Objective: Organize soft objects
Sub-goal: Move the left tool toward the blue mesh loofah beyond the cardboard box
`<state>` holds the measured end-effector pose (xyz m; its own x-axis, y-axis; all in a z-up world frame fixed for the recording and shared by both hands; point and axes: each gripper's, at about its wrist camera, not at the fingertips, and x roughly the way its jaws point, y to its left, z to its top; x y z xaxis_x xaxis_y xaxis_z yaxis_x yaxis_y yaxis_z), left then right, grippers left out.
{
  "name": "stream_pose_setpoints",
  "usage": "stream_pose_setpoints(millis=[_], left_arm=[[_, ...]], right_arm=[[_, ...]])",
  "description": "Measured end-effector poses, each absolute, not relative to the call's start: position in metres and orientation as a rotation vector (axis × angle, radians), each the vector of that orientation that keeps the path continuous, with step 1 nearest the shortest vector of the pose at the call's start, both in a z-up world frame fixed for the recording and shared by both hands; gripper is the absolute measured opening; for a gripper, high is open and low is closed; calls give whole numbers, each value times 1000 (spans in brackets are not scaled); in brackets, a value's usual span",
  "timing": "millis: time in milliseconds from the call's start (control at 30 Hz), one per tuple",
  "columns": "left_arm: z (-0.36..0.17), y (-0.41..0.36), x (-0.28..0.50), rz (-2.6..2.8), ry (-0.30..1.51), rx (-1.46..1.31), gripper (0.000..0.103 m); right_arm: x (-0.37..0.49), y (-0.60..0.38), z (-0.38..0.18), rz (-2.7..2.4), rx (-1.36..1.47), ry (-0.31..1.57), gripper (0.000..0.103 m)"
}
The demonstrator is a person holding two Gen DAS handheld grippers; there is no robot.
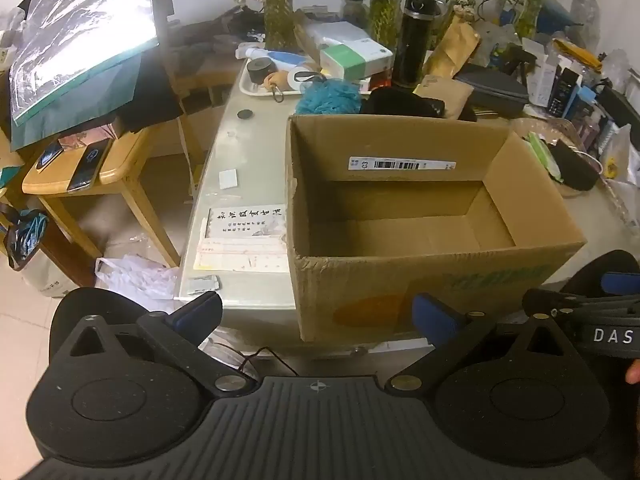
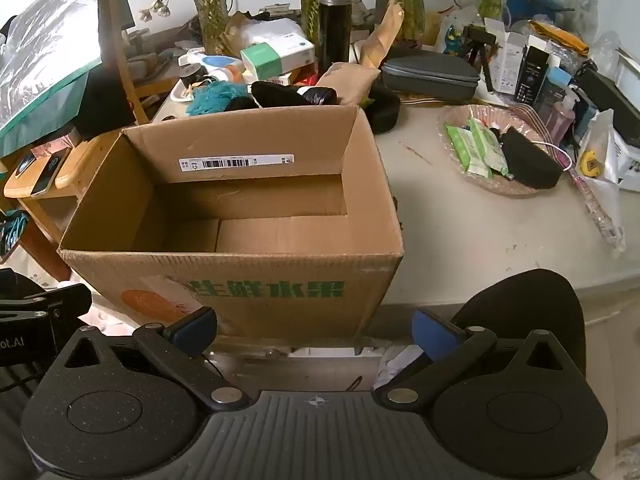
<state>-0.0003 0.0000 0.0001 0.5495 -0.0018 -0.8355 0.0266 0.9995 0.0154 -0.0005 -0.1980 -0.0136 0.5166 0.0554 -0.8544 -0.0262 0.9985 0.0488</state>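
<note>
An open, empty cardboard box [image 1: 400,140] [image 2: 248,136] stands at the table's near edge. Behind its far wall lie soft items: a teal bath pouf [image 1: 330,98] [image 2: 214,96], black soft pieces [image 1: 400,102] [image 2: 280,94] and a beige cushion [image 1: 444,92] [image 2: 348,80]. My left gripper [image 1: 316,314] hovers before the box's near left corner, open, nothing between its blue pads. My right gripper [image 2: 316,328] hangs before the box's front face, likewise open and empty. Each gripper shows at the edge of the other's view.
A pink basket [image 2: 456,120] with wipe packs and a black pouch sits right of the box. A black flask [image 2: 334,28], a grey case [image 2: 430,74], vases and boxes crowd the back. A wooden stool [image 1: 120,160] with phones stands left of the table; papers [image 1: 244,240] lie beside the box.
</note>
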Motion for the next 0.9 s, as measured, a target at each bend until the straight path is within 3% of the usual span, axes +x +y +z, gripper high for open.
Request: stream_pose_setpoints(millis=[900], left_arm=[[-8, -3, 0, -29, 1025, 51, 103]], right_arm=[[2, -196, -16, 59, 13, 1044, 103]])
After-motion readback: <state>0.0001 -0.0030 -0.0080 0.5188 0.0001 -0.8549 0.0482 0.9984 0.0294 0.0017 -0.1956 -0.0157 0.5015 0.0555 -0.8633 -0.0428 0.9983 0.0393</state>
